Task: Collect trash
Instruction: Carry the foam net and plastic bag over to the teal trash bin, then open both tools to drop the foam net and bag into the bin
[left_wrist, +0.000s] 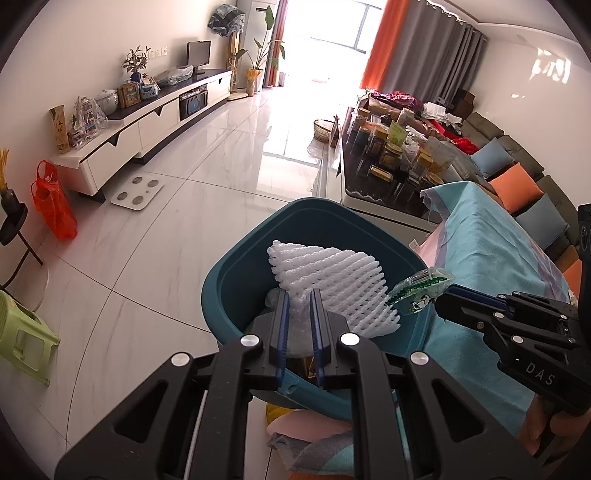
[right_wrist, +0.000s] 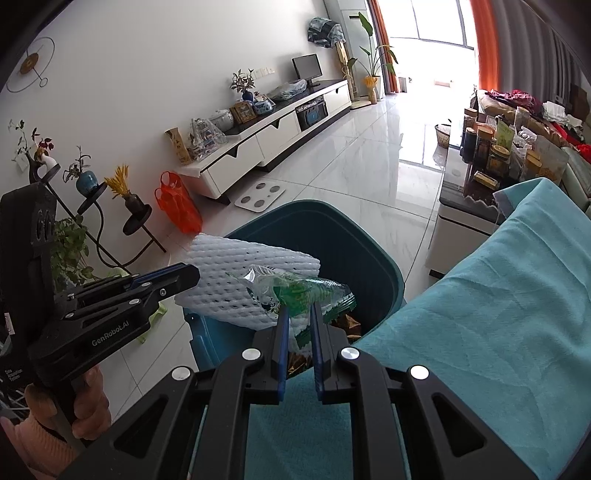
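Observation:
A dark teal trash bin stands on the floor beside the cloth-covered table. My left gripper is shut on a corner of a white foam fruit net, which hangs over the bin's opening. From the right, my right gripper comes in shut on a green and clear plastic wrapper above the bin's right rim. In the right wrist view, the right gripper pinches the wrapper over the bin. At the left of that view the left gripper holds the foam net. Brown scraps lie inside the bin.
A teal cloth covers the table on the right. An orange bag, a white scale and a green stool sit on the tiled floor. A low table crowded with jars stands beyond. A hand grips the left tool.

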